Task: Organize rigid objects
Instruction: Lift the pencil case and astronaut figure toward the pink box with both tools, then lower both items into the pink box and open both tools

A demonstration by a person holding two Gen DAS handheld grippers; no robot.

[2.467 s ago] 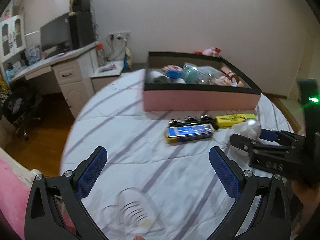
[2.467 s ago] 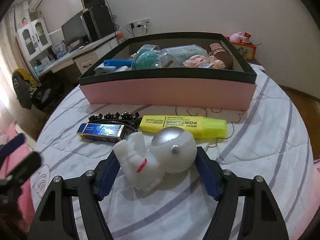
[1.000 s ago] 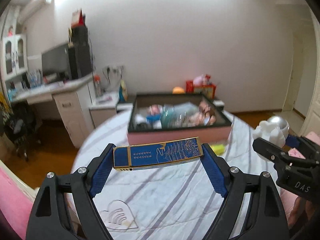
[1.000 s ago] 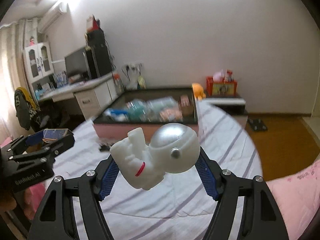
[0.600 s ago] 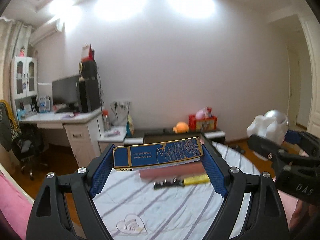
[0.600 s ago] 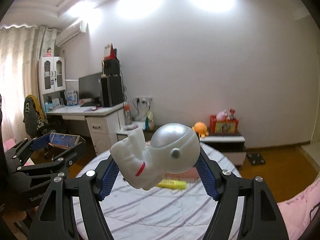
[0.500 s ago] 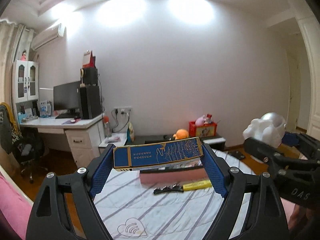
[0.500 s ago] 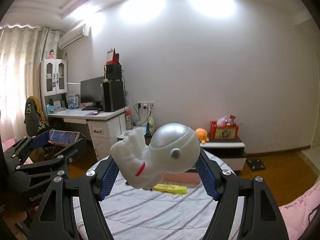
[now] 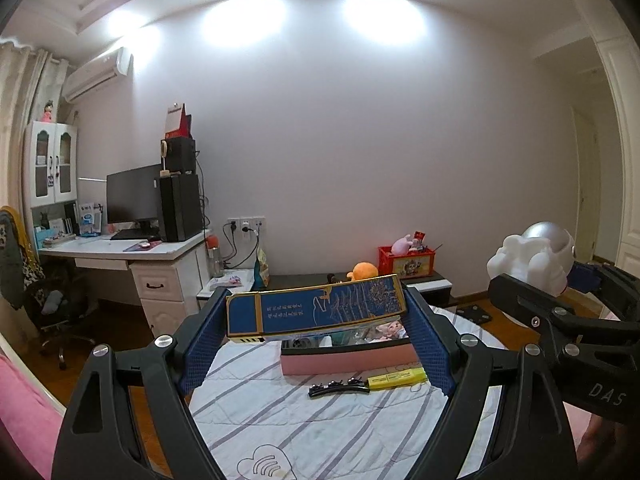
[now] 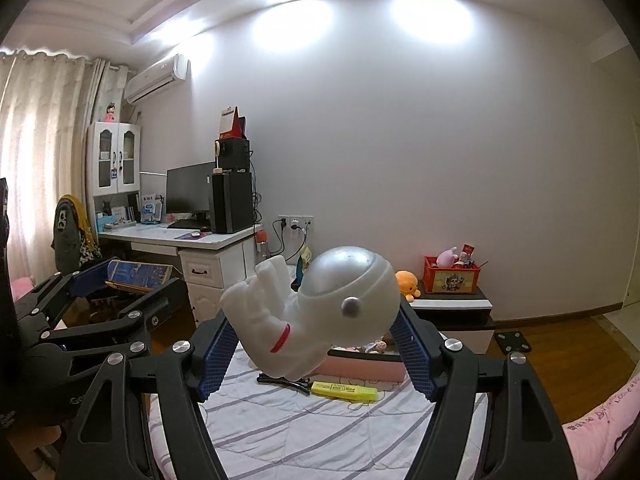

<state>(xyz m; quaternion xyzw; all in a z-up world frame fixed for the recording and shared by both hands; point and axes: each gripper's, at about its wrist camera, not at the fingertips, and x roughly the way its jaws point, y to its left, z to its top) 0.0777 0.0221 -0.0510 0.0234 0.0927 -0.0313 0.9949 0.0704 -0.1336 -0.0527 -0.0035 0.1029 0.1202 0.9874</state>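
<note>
Two grips aloft: left gripper (image 9: 316, 330) clamping flat blue gold-edged box (image 9: 316, 312); right gripper (image 10: 314, 344) squeezing glossy white astronaut figurine (image 10: 316, 308) over striped quilted table (image 10: 300, 432); yellow "POINT LINER" highlighter (image 10: 344, 391) below.

Room: plain pale wall (image 9: 380, 152), lit by ceiling spots w/ bright patches near top. Recessed ceiling trim (image 10: 120, 12). Wall-mtd AC unit (image 10: 157, 78) upper left. Cream curtain (image 10: 36, 152) far left, daylight behind. White desk (image 9: 132, 254) w/ drawers carries monitor (image 9: 132, 196) and black PC tower (image 9: 178, 206). White glass-door cabinet (image 9: 50, 162) above desk. Office chair (image 9: 52, 308) left of desk. Wall sockets (image 9: 246, 224) w/ plugs. Floor: brown wood (image 10: 560, 344). Low black-white cabinet (image 10: 452, 306) against wall. Door frame (image 9: 624, 140) at right.
</note>
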